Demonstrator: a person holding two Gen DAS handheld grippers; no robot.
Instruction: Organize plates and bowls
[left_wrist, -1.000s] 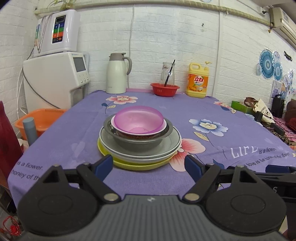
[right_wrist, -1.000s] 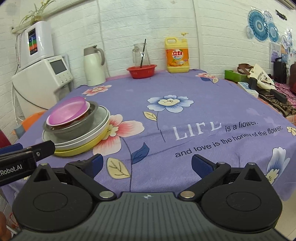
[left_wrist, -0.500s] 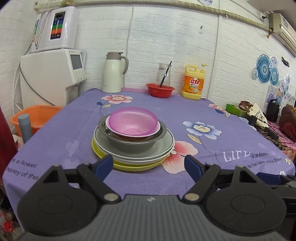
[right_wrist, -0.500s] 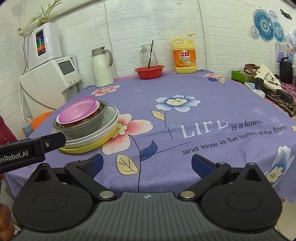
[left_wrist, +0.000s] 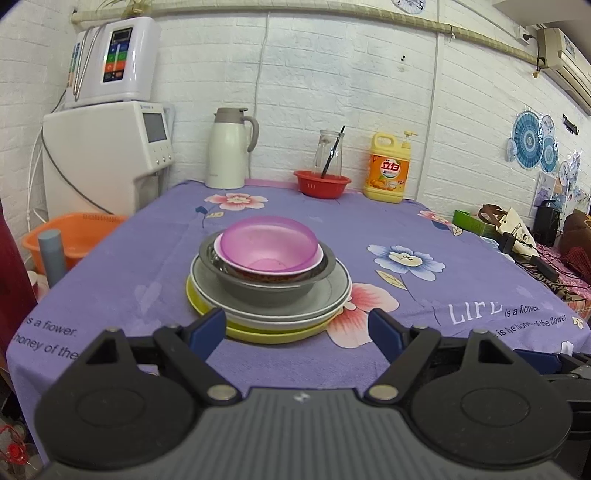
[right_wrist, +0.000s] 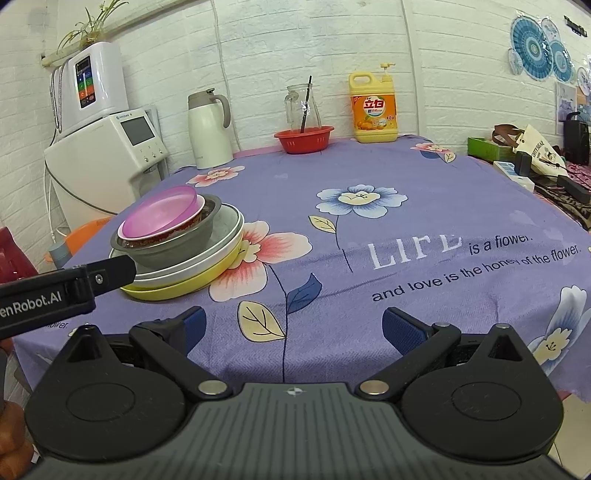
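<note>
A stack of dishes stands on the purple flowered tablecloth (left_wrist: 406, 229). From the top: a pink bowl (left_wrist: 269, 245), a patterned bowl under it, a grey bowl (left_wrist: 258, 288), a grey plate (left_wrist: 332, 291), a white plate and a yellow plate (left_wrist: 273, 334). My left gripper (left_wrist: 297, 328) is open and empty, just short of the stack's near edge. My right gripper (right_wrist: 291, 326) is open and empty over the table's front edge, to the right of the stack (right_wrist: 177, 236). The left gripper's finger (right_wrist: 92, 277) shows in the right wrist view.
At the back stand a white kettle (left_wrist: 229, 147), a red basket (left_wrist: 321, 182) with a glass jar (left_wrist: 328, 151), and a yellow detergent bottle (left_wrist: 388, 168). A white water dispenser (left_wrist: 107, 155) and an orange basin (left_wrist: 74, 232) are off the left edge. Clutter lies at the right (left_wrist: 517, 229).
Both grippers have moved back and up a little, so the stack sits slightly farther and more centred in the left wrist view. Both stay open. The dishes have not moved.
</note>
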